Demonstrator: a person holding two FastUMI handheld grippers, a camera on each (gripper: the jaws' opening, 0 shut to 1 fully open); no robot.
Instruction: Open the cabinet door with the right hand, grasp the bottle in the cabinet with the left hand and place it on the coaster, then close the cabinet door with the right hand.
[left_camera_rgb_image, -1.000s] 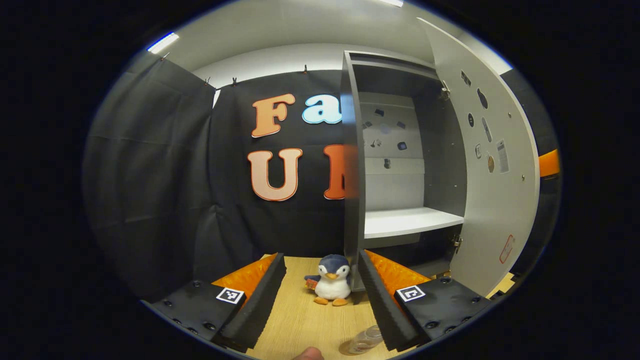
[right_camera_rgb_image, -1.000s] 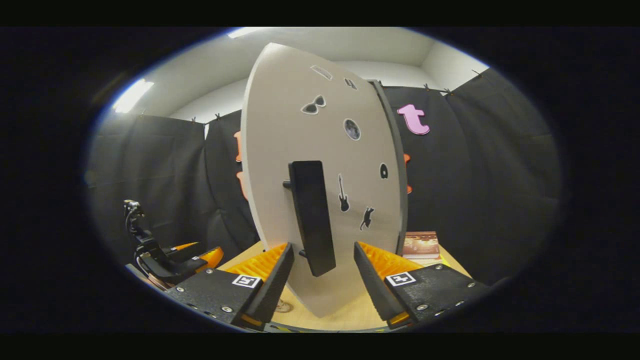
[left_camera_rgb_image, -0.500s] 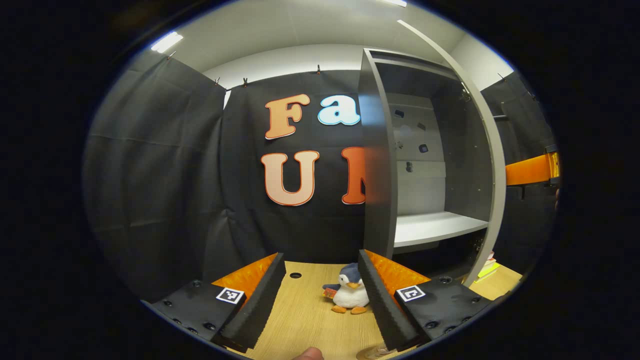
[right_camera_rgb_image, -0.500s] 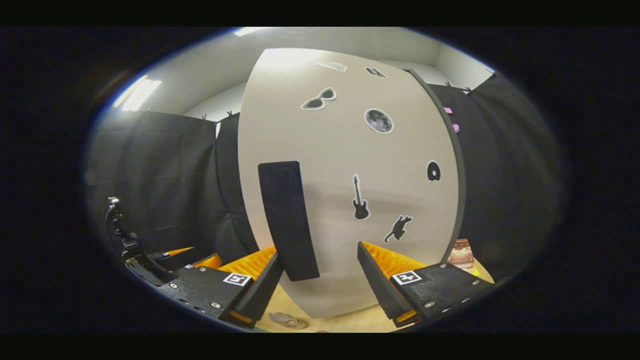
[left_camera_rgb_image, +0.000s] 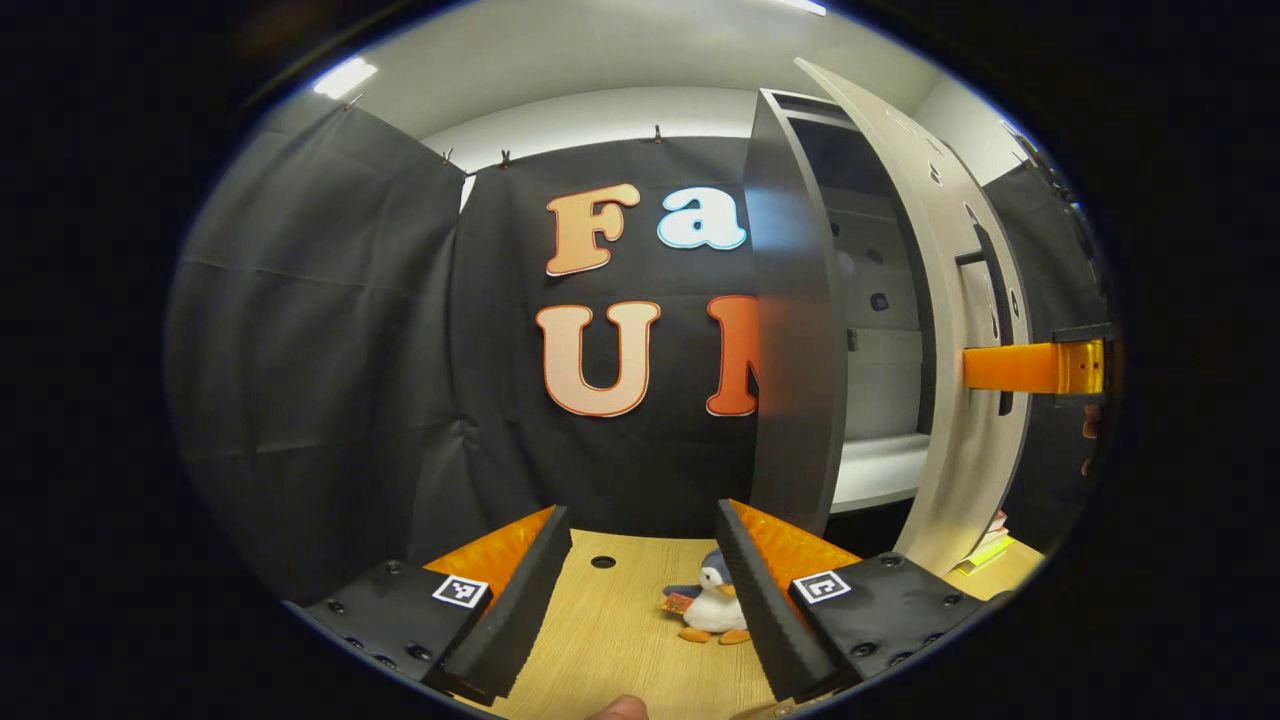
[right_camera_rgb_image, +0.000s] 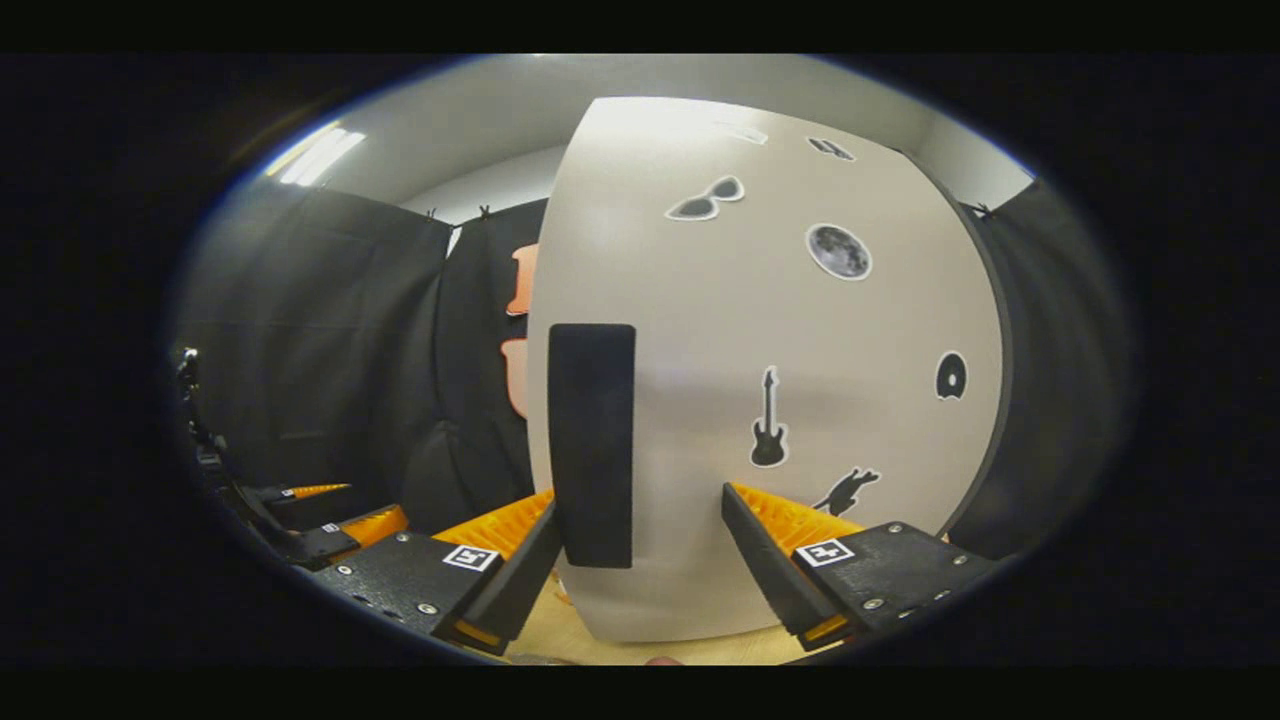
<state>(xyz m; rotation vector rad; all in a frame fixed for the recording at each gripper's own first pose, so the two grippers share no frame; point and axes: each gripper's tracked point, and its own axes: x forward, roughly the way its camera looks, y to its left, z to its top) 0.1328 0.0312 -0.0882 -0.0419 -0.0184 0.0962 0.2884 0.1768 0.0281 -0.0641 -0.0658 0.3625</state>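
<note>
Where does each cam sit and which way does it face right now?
Left gripper view: rides the left claw, looks along the table past a toy penguin at the cabinet; own open fingers show, right claw at the door.
Right gripper view: rides the right claw, faces the cabinet door front and its handle; own open fingers show.
Shared: door, handle, booth wall.

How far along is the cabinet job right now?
Last step is in hand. Nothing is on the shelf where it shows, and the left hand-held gripper is open, holding nothing. The cabinet door is nearly shut; a narrow gap remains. The right hand-held gripper is open at the handle. Left: closing it fully.
</note>
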